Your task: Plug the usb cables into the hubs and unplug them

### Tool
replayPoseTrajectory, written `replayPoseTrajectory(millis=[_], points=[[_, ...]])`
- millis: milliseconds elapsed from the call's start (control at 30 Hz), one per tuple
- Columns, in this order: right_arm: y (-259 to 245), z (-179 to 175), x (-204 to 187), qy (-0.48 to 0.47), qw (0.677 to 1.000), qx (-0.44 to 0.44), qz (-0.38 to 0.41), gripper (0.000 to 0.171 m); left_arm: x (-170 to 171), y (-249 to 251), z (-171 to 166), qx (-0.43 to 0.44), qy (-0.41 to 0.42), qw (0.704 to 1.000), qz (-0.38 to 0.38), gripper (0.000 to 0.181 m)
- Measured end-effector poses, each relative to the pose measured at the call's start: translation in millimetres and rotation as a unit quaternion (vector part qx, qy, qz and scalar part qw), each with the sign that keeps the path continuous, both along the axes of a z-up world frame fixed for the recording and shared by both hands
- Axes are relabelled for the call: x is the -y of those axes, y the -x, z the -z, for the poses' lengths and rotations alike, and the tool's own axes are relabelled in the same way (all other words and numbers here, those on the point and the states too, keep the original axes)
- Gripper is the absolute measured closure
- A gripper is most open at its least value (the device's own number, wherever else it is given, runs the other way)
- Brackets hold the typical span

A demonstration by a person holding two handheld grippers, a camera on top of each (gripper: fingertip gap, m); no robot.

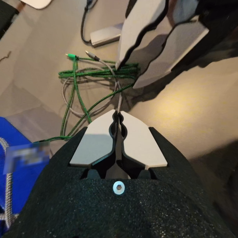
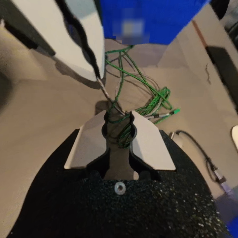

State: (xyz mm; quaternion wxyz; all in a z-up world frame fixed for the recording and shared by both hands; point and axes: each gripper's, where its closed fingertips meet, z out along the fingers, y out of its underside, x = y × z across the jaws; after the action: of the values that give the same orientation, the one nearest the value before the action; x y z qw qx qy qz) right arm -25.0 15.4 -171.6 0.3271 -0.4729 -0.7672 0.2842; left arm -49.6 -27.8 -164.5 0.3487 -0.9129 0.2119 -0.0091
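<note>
**Left wrist view: grey cable pinched, tangle ahead**

Left wrist view showed the left gripper point(image 1: 118, 114) with its jaws pressed together on the grey braided cable point(image 1: 119, 101), which ran forward into a loose tangle with the green braided cable point(image 1: 97, 74) near the middle of the table point(image 1: 180, 109). Both free plugs, the green plug point(image 1: 70, 55) and the grey plug point(image 1: 92, 55), lay beyond the tangle, pointing toward the grey hub point(image 1: 105, 37) near the far edge. The cables looked light and limp, so the rigid plug shells seemed the better place to grip.

Right wrist view showed the right gripper point(image 2: 118, 113) with jaws spread, straddling green and grey loops without clamping them. The left gripper point(image 2: 98, 76) appeared beyond, nipping the grey cable. A braided sheath would probably slide and snag when pulled.
</note>
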Motion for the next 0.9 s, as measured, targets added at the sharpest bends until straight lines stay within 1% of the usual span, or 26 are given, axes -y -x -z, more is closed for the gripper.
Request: replayPoseTrajectory(millis=[133,167,200,267,300,367,500,567,733,900], points=[[2.1,6.9,14.4,-0.062,0.997,-0.007,-0.047,0.136,1.1,0.5,-18.2,0.034,-0.037,0.999,-0.002,0.179],[4.6,7.3,14.2,-0.078,0.996,-0.018,-0.046,0.148,1.2,1.0,-20.7,0.04,-0.041,0.998,-0.003,0.179],[7.2,5.1,11.2,-0.103,0.993,-0.035,-0.039,0.167,1.3,2.4,-23.1,0.041,-0.046,0.998,-0.004,0.179],[9.7,-5.7,5.9,-0.144,0.986,-0.073,-0.029,0.17,2.9,8.6,-28.5,0.028,-0.059,0.998,-0.013,0.179],[9.6,-11.7,4.2,-0.143,0.986,-0.083,-0.022,0.17,4.5,11.8,-32.8,0.023,-0.069,0.997,-0.017,0.179],[9.3,-25.5,-3.2,-0.109,0.988,-0.108,0.002,0.17,9.0,19.6,-46.3,0.022,-0.097,0.995,-0.03,0.179],[5.1,-46.0,-34.7,-0.038,0.988,-0.133,0.072,0.17,24.4,39.9,-84.5,0.038,-0.172,0.982,-0.062,0.179],[2.2,-52.5,-49.1,-0.02,0.984,-0.143,0.101,0.17,33.7,52.7,-103.5,0.038,-0.208,0.974,-0.083,0.179],[-4.3,-60.0,-76.8,0.004,0.975,-0.158,0.159,0.17,60.7,95.8,-135.3,0.005,-0.253,0.953,-0.169,0.179],[-10.6,-62.9,-95.5,0.017,0.966,-0.165,0.198,0.17,92.0,135.2,-162.7,-0.023,-0.306,0.915,-0.263,0.179]])
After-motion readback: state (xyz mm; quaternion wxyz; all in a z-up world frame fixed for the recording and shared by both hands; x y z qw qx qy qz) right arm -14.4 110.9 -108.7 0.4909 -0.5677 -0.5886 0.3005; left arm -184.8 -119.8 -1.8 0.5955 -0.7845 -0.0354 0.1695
